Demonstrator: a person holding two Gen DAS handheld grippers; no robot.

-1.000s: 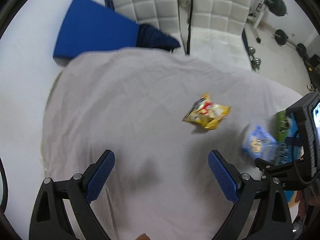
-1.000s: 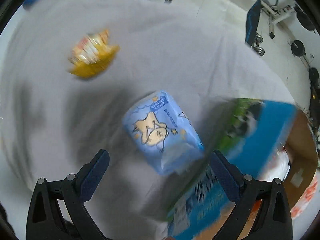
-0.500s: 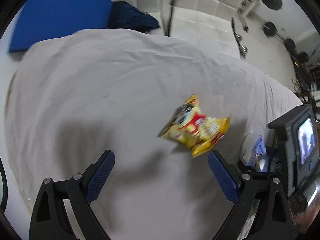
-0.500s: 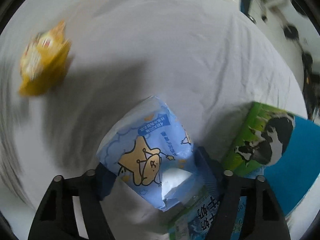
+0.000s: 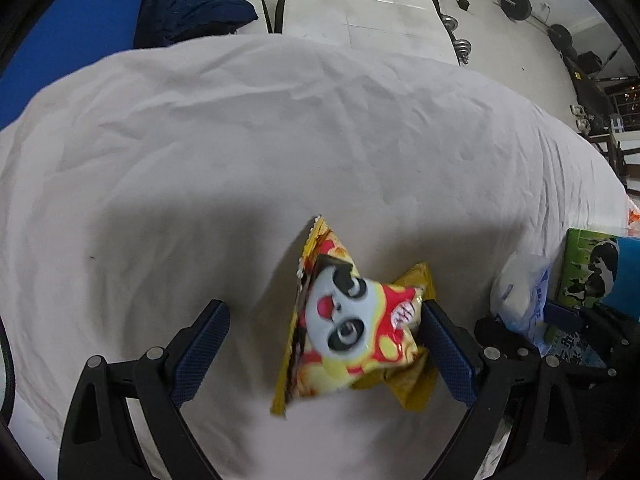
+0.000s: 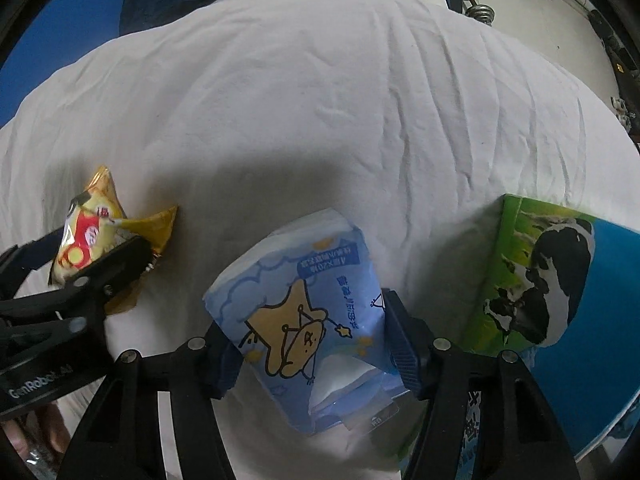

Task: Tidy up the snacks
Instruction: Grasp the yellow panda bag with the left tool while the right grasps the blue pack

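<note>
Left wrist view: left tongs (image 5: 324,340) spread wide, gripping nothing
Yellow snack bag (image 5: 352,332): lies on the white sheet (image 5: 280,140) between the two fingers, crowded against the right one, well apart from the left one
Bag axis: long axis runs roughly away from the camera, one pointed corner aimed forward, panda face upward; somewhat blurred
Closing move, as I judge it: the tongs need to shift a little to the right to centre the bag before they clench, since the squeeze would fall across its short width
Right edge of this view: blue snack bag (image 5: 520,300) and carton (image 5: 592,272) beside it

Right wrist view: right tongs (image 6: 308,340) clenched on the blue snack bag (image 6: 304,320), pads pressing both its sides
Blue bag axis: long axis along the fingers, leaning slightly left, print upside down, far end forward and lower end toward the camera
Carton (image 6: 540,280): cow-printed box just right of the tongs, near the bag, probably where it goes
Left side: yellow snack bag (image 6: 96,236) seen with the left tongs (image 6: 68,264) around it; the left hand is plainly the nearer one
</note>
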